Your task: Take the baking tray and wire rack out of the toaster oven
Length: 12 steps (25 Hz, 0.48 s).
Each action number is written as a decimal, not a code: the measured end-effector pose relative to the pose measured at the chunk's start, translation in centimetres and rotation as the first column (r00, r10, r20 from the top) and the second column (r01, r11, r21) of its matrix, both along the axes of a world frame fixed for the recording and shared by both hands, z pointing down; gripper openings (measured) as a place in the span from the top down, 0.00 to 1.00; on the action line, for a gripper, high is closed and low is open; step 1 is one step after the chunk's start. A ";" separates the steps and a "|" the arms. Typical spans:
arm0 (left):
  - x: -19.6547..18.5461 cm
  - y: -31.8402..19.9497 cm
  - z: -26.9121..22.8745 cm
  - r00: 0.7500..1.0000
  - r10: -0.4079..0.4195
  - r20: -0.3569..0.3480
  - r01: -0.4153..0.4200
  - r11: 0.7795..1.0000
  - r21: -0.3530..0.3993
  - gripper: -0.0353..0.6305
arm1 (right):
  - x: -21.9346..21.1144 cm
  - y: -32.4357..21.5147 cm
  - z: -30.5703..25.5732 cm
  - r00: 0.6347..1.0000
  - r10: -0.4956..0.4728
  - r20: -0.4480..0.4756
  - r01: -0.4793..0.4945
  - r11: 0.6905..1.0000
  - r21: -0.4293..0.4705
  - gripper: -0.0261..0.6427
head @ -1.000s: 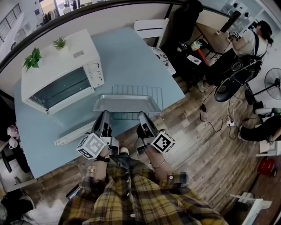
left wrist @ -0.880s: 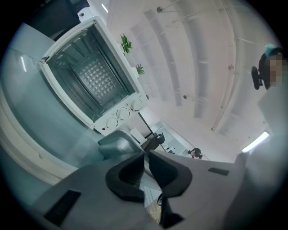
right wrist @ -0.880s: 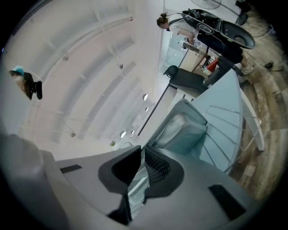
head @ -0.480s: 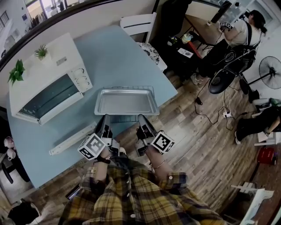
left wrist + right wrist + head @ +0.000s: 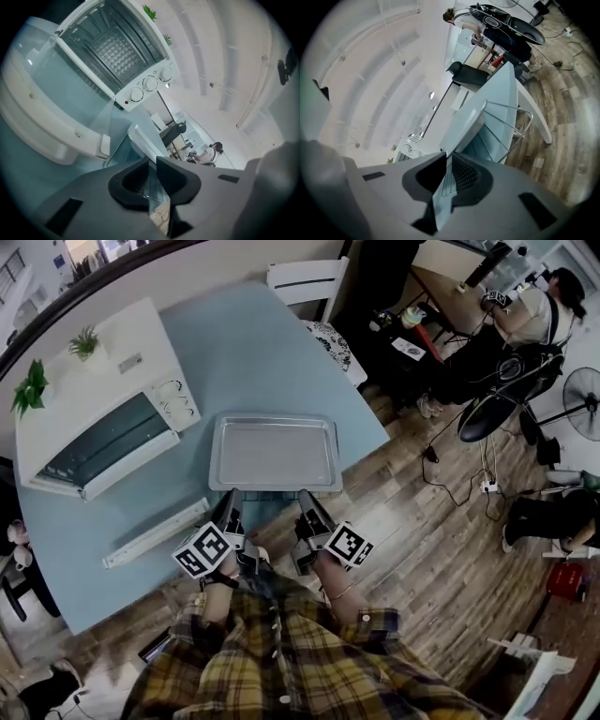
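A silver baking tray [image 5: 274, 448] lies level over the blue table [image 5: 234, 352], with the wire rack [image 5: 508, 123] under it. In the head view the rack is almost hidden by the tray. My left gripper [image 5: 228, 509] is shut on the near rim of the tray at its left end, and my right gripper [image 5: 306, 505] is shut on the same rim at its right end. In both gripper views the thin tray edge [image 5: 461, 126] runs between the pads. The white toaster oven [image 5: 103, 423] stands at the left with its glass door folded down.
The oven door's white handle [image 5: 155, 532] lies on the table just left of my left gripper. Two small plants [image 5: 33, 385] sit on the oven top. A white chair [image 5: 305, 282] stands at the table's far end. The table's right edge [image 5: 370, 418] drops to wooden floor.
The tray and rack have come down toward the table top with both grippers still on the near rim. The rack that showed beyond the tray is now covered by it.
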<state>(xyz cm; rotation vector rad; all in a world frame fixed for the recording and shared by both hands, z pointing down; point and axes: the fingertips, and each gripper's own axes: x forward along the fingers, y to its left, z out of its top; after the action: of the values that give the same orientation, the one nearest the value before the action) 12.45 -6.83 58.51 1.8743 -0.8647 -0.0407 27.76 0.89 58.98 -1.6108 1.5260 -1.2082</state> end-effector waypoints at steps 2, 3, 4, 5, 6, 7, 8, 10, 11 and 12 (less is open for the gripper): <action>-0.3 0.1 1.2 1.000 0.002 0.031 -0.001 1.000 -0.024 0.87 | -0.1 0.1 0.9 1.000 -0.002 0.007 0.002 1.000 -0.028 0.91; -0.4 0.2 1.8 0.999 0.002 0.045 -0.001 0.999 -0.035 0.87 | -0.2 0.2 1.4 1.000 -0.004 0.012 0.004 0.999 -0.042 0.91; -0.4 0.3 2.1 0.999 0.004 0.052 -0.001 0.999 -0.046 0.86 | -0.2 0.2 1.8 1.000 -0.005 0.017 0.006 0.998 -0.056 0.91; -0.3 0.4 2.4 0.998 0.005 0.057 -0.002 0.999 -0.055 0.86 | -0.3 0.3 2.2 1.000 -0.007 0.023 0.008 0.998 -0.070 0.91; -0.3 0.5 2.6 0.998 0.007 0.062 -0.003 0.998 -0.064 0.86 | -0.3 0.4 2.6 1.000 -0.007 0.027 0.009 0.996 -0.083 0.91; -0.2 0.6 2.9 0.998 0.008 0.069 -0.003 0.997 -0.074 0.86 | -0.2 0.5 2.9 0.999 -0.008 0.031 0.011 0.995 -0.096 0.91; -0.2 0.8 3.3 0.997 0.010 0.076 -0.003 0.996 -0.085 0.86 | -0.2 0.7 3.2 0.999 -0.008 0.036 0.012 0.994 -0.107 0.91; -0.2 1.0 3.7 0.996 0.009 0.088 0.000 0.995 -0.103 0.86 | -0.2 0.9 3.7 0.999 -0.008 0.051 0.014 0.993 -0.119 0.91; -0.2 1.0 3.9 0.996 0.005 0.089 0.004 0.994 -0.108 0.86 | -0.2 0.9 3.9 0.998 -0.008 0.059 0.015 0.993 -0.118 0.91; -0.2 1.0 3.9 0.996 0.001 0.089 0.009 0.994 -0.113 0.86 | -0.2 0.9 4.0 0.998 -0.009 0.064 0.016 0.993 -0.116 0.91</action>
<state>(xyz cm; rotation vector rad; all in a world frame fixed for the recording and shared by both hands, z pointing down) 12.23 -5.84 62.44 1.7788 -0.9128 0.0878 27.54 1.83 62.94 -1.6235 1.4517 -1.3648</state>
